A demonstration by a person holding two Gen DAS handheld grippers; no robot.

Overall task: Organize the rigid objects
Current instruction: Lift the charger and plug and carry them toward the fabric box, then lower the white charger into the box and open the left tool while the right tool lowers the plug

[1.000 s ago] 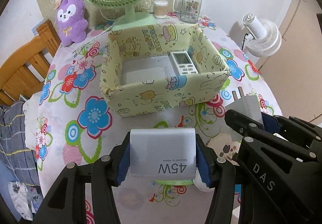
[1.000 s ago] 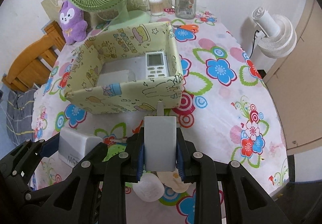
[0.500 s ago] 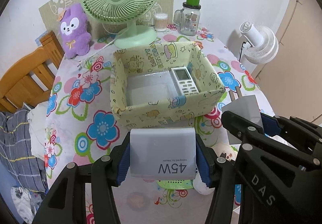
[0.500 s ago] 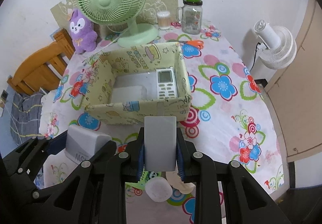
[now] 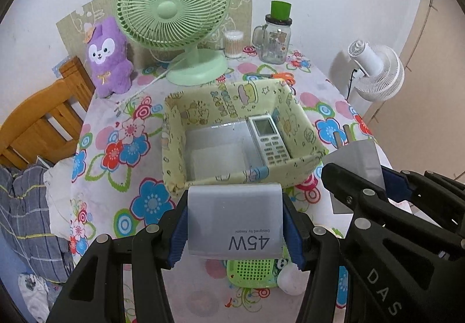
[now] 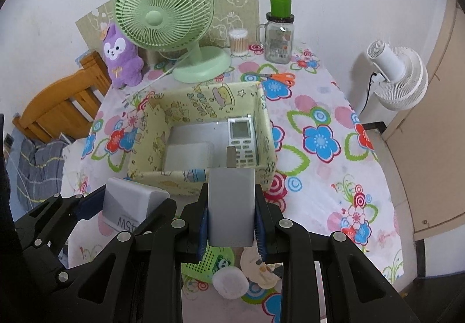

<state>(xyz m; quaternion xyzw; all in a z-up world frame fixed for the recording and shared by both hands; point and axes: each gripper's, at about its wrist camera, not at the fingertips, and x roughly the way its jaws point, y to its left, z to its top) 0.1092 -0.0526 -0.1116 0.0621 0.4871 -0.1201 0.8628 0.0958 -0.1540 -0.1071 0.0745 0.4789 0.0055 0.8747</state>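
- White 45W charger clamped across its broad sides in left gripper, label up, held just near of fabric box.
- Slim white plug adapter pinched narrow in right gripper, prongs pointing far toward box, likely for dropping in.
- Inside box: remote along right wall, open floor left of it.
- Near rim low; green fan well beyond.
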